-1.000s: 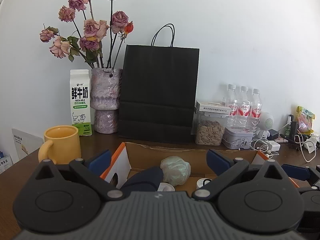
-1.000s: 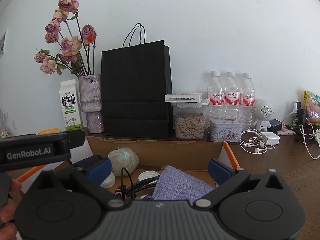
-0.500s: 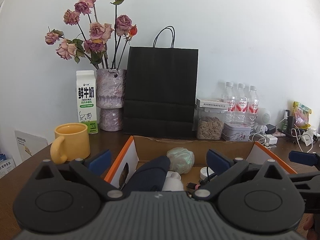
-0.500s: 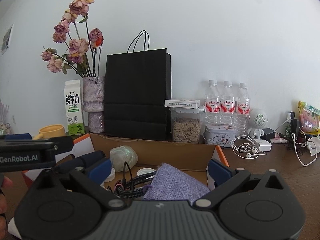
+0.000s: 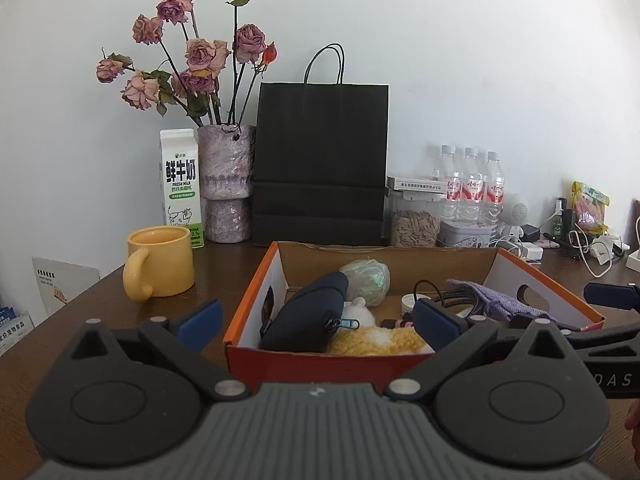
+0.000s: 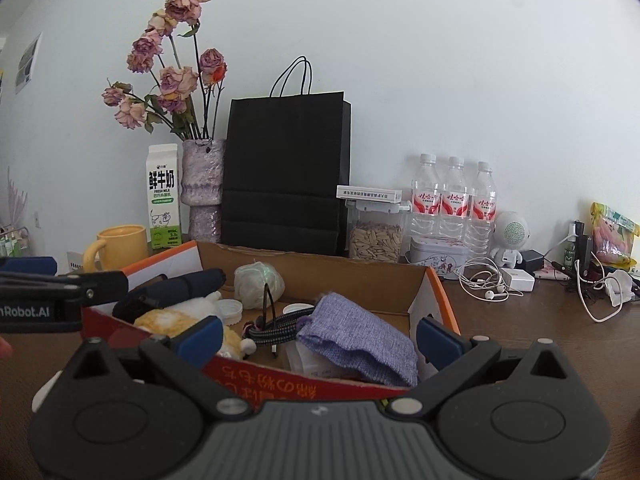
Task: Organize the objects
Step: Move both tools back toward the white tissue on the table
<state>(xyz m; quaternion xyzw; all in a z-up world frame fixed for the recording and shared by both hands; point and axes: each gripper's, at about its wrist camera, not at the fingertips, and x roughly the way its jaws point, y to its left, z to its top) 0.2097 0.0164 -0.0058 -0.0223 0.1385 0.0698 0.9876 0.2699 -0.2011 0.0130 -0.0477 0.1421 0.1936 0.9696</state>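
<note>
An orange cardboard box (image 5: pixel 248 308) (image 6: pixel 440 300) sits on the brown table. It holds a dark blue pouch (image 5: pixel 308 316) (image 6: pixel 176 286), a yellow-white plush toy (image 5: pixel 376 338) (image 6: pixel 172 318), a pale green ball (image 5: pixel 366 280) (image 6: pixel 258 282), a purple cloth bag (image 5: pixel 496 302) (image 6: pixel 356 338), a braided cable (image 6: pixel 276 326) and white lids (image 6: pixel 230 310). My left gripper (image 5: pixel 318 320) is open and empty in front of the box. My right gripper (image 6: pixel 318 338) is open and empty at the box's near wall.
A yellow mug (image 5: pixel 160 262), a milk carton (image 5: pixel 180 188), a vase of dried roses (image 5: pixel 228 184) and a black paper bag (image 5: pixel 320 164) stand behind the box. A seed jar (image 6: pixel 374 236), water bottles (image 6: pixel 454 200), a tin, earphones (image 6: pixel 484 280) and chargers lie at the right.
Both grippers have pulled back and risen from over the box. The box's front wall and its whole content now show. Both stay open and empty.
</note>
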